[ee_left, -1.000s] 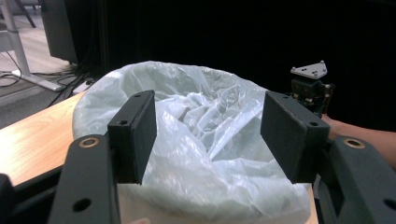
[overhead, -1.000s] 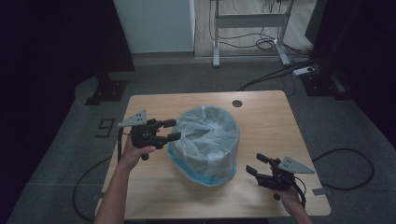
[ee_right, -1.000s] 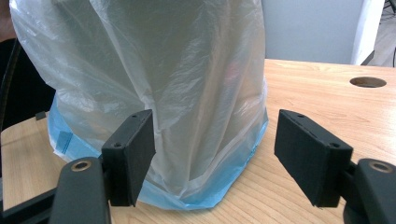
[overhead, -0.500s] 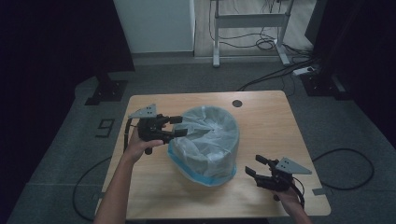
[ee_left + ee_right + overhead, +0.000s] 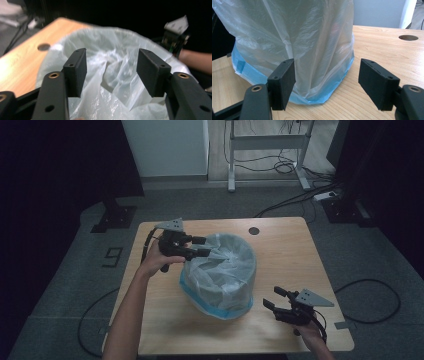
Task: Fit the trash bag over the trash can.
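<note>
A round bin draped in a translucent white plastic bag (image 5: pixel 220 275) (image 5: pixel 115 50) (image 5: pixel 307 30) stands mid-table, with a blue band (image 5: pixel 210 307) (image 5: pixel 249 72) around its base. My left gripper (image 5: pixel 205 246) (image 5: pixel 111 65) hovers at the bag's upper left rim, pointing across the top. Its jaws have just been closing but still stand apart; crumpled bag film lies between and below them, and the pads do not press on it. My right gripper (image 5: pixel 272 297) (image 5: pixel 327 72) rests low at the table's near right, open, facing the bag's base with nothing between its fingers.
The wooden table (image 5: pixel 290 245) has a round cable hole (image 5: pixel 254 230) (image 5: pixel 43 46) (image 5: pixel 408 37) near its far edge. Cables and a desk frame (image 5: pixel 265 150) lie on the floor beyond. A person's forearms come in from the near edge.
My left gripper has moved toward the far side and right, rising along the bag's rim, and its jaws have narrowed. The right gripper has stayed put.
</note>
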`<state>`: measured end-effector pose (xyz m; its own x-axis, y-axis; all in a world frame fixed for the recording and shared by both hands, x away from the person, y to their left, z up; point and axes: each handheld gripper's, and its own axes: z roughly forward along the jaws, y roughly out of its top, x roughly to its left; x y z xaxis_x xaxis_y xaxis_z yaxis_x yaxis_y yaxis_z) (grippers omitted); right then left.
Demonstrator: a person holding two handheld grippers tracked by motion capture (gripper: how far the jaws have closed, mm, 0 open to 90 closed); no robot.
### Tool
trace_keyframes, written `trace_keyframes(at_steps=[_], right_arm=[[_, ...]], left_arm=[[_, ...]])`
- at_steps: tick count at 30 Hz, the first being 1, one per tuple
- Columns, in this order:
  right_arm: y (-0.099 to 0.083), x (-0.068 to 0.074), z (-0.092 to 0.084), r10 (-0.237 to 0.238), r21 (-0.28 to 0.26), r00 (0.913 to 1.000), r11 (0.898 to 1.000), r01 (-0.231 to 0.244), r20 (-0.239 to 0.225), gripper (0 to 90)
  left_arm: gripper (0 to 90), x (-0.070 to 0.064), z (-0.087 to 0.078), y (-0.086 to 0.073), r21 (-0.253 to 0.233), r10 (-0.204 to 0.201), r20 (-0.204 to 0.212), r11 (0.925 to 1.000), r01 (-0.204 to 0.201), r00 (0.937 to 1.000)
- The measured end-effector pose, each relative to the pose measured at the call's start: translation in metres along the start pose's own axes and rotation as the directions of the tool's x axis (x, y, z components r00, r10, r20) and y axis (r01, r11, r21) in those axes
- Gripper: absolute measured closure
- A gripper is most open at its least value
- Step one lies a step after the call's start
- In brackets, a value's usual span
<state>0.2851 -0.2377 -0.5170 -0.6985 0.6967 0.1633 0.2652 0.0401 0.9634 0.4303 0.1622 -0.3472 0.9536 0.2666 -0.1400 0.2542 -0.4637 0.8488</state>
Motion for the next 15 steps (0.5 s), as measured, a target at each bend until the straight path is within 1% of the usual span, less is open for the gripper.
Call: trace_keyframes(at_steps=[2,4,6,9,10,12,13,14,15], right_arm=[[0.0,0.0,0.0,-0.001,0.001,1.0,1.0,0.001,-0.004,29.4],[0.0,0.001,0.0,-0.002,0.003,1.0,1.0,0.002,-0.005,29.5],[0.0,0.002,0.0,-0.006,0.004,1.0,1.0,0.006,-0.008,29.7],[0.0,0.003,0.0,-0.011,0.007,0.9999,1.0,0.011,-0.011,29.7],[0.0,0.003,0.0,-0.011,0.008,0.9999,1.0,0.011,-0.012,29.8],[0.0,0.003,0.001,-0.012,0.011,0.9998,1.0,0.012,-0.013,29.8],[0.0,0.003,0.001,-0.014,0.013,0.9998,1.0,0.014,-0.013,29.8],[0.0,0.003,0.001,-0.016,0.015,0.9998,1.0,0.017,-0.013,29.8],[0.0,0.003,0.001,-0.019,0.017,0.9997,1.0,0.019,-0.014,29.8]], left_arm=[[46.6,0.0,0.007,0.001,0.071,0.0,-0.005,0.9975,0.0,1.0],[50.9,0.0,0.014,0.002,0.138,0.005,-0.021,0.9904,-0.002,0.9998],[55.6,0.0,0.019,0.003,0.192,0.0,-0.031,0.9813,0.006,0.9995],[57.3,0.0,0.025,0.003,0.259,0.008,-0.058,0.9658,0.007,0.9983],[57.3,0.0,0.028,0.003,0.272,0.005,-0.061,0.9622,0.012,0.9981],[57.3,0.001,0.032,0.002,0.305,0.006,-0.076,0.9521,0.018,0.9971],[57.0,0.001,0.034,0.002,0.327,0.013,-0.081,0.9448,0.014,0.9966],[56.5,0.001,0.035,0.002,0.335,0.017,-0.092,0.942,0.015,0.9956],[56.4,0.002,0.036,0.003,0.343,0.015,-0.093,0.9392,0.018,0.9955]])
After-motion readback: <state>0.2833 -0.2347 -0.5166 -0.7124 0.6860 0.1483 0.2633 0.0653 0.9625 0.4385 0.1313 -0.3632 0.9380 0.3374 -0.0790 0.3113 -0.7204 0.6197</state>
